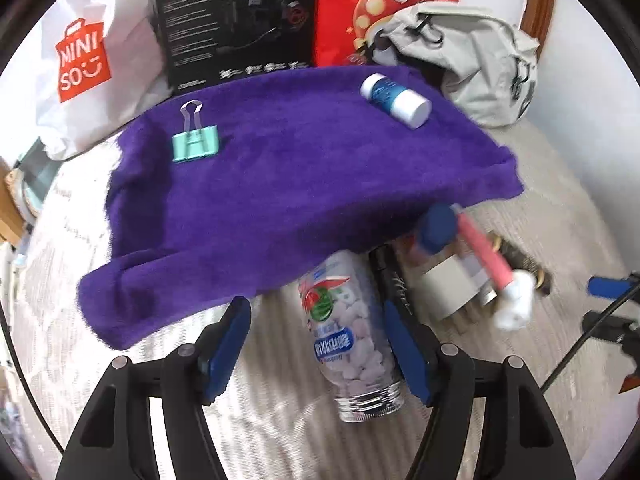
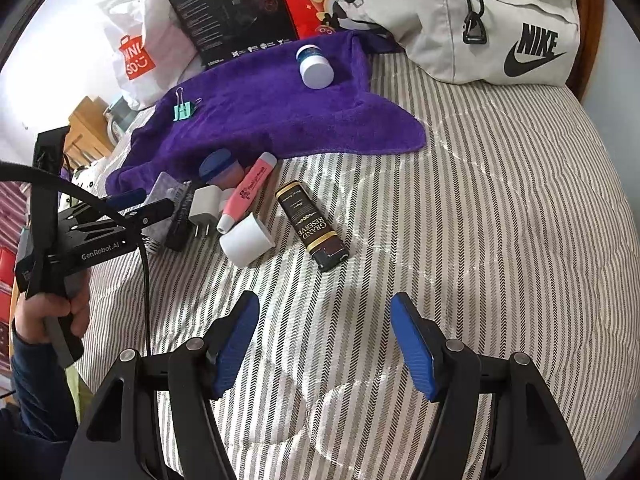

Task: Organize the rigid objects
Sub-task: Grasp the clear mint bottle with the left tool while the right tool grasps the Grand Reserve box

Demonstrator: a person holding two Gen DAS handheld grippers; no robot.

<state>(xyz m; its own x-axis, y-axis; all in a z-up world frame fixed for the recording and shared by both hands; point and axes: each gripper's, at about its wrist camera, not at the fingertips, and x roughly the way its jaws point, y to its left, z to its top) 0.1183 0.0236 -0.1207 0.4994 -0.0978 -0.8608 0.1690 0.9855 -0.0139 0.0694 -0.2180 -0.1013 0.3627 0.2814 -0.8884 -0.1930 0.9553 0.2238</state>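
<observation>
Bracketing the clear candy bottle (image 1: 352,336) with our left gripper (image 1: 316,344), jaws apart, its right pad near or touching the glass; label unreadable. Right gripper (image 2: 324,344) gapes over bare striped bedding (image 2: 500,200); "GRAND RESERVE" box (image 2: 312,226) lies farther out, pink highlighter (image 2: 247,196) to its left.

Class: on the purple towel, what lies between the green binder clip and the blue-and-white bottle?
Nothing: only bare purple towel between binder clip and bottle, shown in both views.
</observation>
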